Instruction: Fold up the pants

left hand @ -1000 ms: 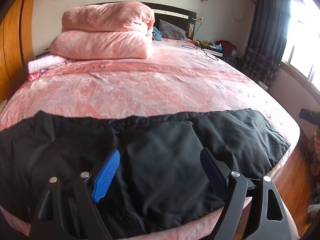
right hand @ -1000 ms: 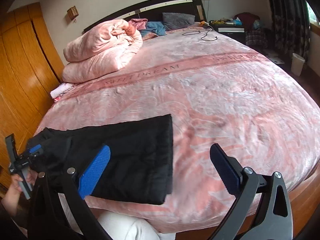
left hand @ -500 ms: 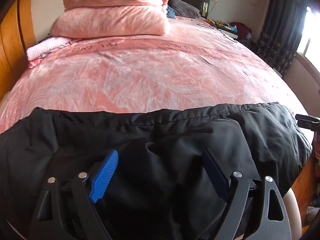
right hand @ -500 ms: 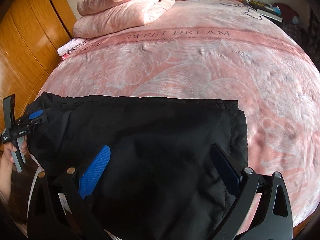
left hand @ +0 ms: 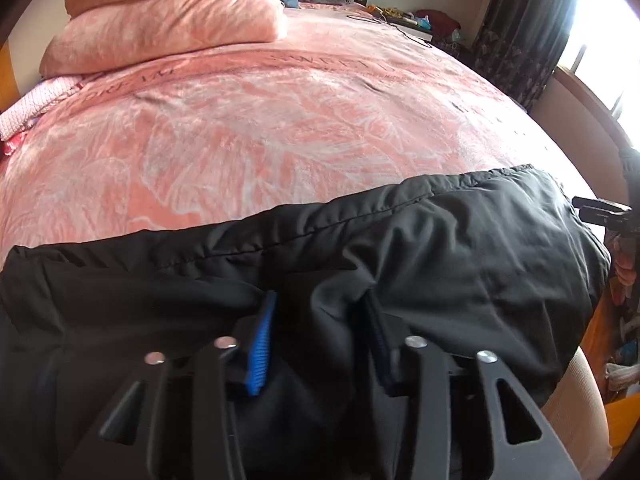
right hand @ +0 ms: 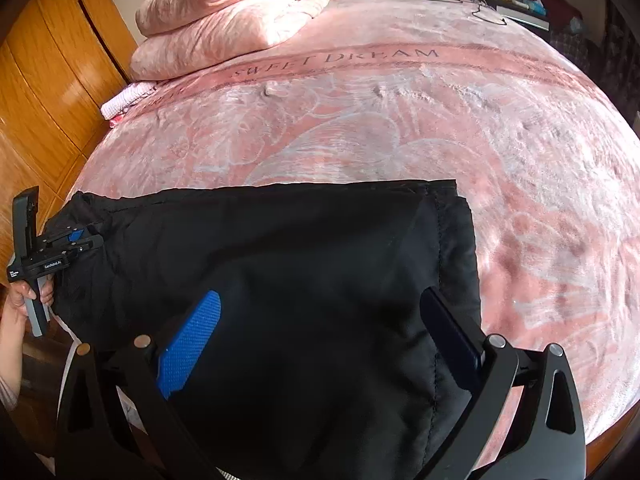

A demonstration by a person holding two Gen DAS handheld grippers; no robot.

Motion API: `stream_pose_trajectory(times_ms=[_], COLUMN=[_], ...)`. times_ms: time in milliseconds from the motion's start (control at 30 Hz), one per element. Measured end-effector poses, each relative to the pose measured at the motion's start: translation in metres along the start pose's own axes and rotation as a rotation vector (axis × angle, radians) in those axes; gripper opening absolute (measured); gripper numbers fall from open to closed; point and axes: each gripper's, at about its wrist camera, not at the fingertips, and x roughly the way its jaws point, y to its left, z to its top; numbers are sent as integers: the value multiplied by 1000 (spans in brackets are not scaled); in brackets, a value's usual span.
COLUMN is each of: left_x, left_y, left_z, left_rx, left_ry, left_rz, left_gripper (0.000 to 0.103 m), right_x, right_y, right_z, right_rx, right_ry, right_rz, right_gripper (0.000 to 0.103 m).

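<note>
Black pants (left hand: 420, 264) lie folded lengthwise across the near edge of the pink bed. My left gripper (left hand: 320, 300) points down at their left end; its jaws are closing and a raised ridge of black cloth is pinched between the blue pads (left hand: 260, 344). The right wrist view shows the same left gripper (right hand: 80, 240) at the far left, narrow on the edge of the pants (right hand: 300, 260), with a hand on its handle. My right gripper (right hand: 320, 296) hovers wide open over the pants' right end, with cloth below its fingers but nothing pinched.
The pink bedspread (right hand: 380, 128) stretches beyond the pants. Folded pink quilts (left hand: 168, 12) are stacked at the head of the bed, with a small pink cloth (right hand: 124, 98) beside them. A wooden wardrobe (right hand: 52, 76) stands to the left and dark curtains (left hand: 520, 28) to the right.
Both grippers have come down and closer to the pants. The left jaws have narrowed from wide open onto a fold of cloth. The right jaws stay wide.
</note>
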Motion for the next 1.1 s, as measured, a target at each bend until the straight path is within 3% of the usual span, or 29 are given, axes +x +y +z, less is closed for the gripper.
stream_pose_trajectory(times_ms=[33,133,300,467,567,667,833,867,933,1000,1100], left_x=[-2,-7,-10,-12,-7,-12,-37,-42,-51,-55,-51], left_y=[2,6,16,15,8,3,1,-2,-13,-26,-44], left_z=[0,-1,1,11,9,3,0,0,-2,-4,-11], left_rx=[-18,-59,-67,6,61,76,-15,-20,-34,-49,-78], left_ry=[-10,-54,-80,-99,-81,-87,-173,-190,-219,-233,-203], left_rz=[-16,-23,-35,9,37,61,114,122,108,80,16], left_gripper=[12,5,4,4,7,16,39,44,59,68,86], right_x=[2,7,25,36,27,3,-19,-18,-10,2,10], right_y=[0,0,0,13,4,-26,-75,-84,-95,-99,-92], right_z=[0,-1,-4,-9,-9,-10,-18,-21,-28,-35,-41], right_rx=[3,23,56,16,41,168,286,303,322,328,287], right_ry=[-1,5,33,40,34,-3,23,45,96,143,140], right_rz=[1,6,5,-42,-5,68,26,51,154,226,251], right_gripper=[99,99,100,101,100,100,100,100,100,100,99])
